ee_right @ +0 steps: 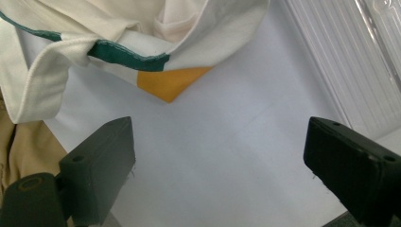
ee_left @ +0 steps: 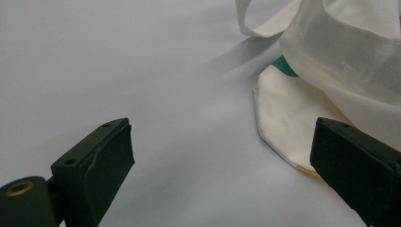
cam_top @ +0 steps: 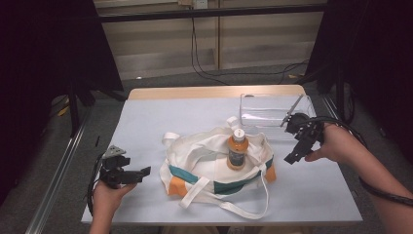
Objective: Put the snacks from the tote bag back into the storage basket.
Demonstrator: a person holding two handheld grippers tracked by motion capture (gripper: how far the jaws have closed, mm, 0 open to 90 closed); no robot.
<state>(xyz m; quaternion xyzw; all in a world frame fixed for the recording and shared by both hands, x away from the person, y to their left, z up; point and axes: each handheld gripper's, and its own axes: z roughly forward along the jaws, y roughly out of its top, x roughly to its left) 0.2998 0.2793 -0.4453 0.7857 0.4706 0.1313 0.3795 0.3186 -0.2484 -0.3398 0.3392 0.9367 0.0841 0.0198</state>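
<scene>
A white tote bag with green and orange trim lies open at the table's middle. An orange bottle with a white cap stands upright inside it. My left gripper rests at the front left, just left of the bag, open with nothing between its fingers. The left gripper view has the bag's pale corner ahead on the right. My right gripper hovers to the right of the bag, open and holding nothing. In the right gripper view the bag's orange corner lies ahead of the jaws.
A clear plastic bin stands at the back right, just behind my right hand; its ribbed wall fills the right gripper view's right side. The bag's long strap loops toward the front edge. The table is covered in pale sheet.
</scene>
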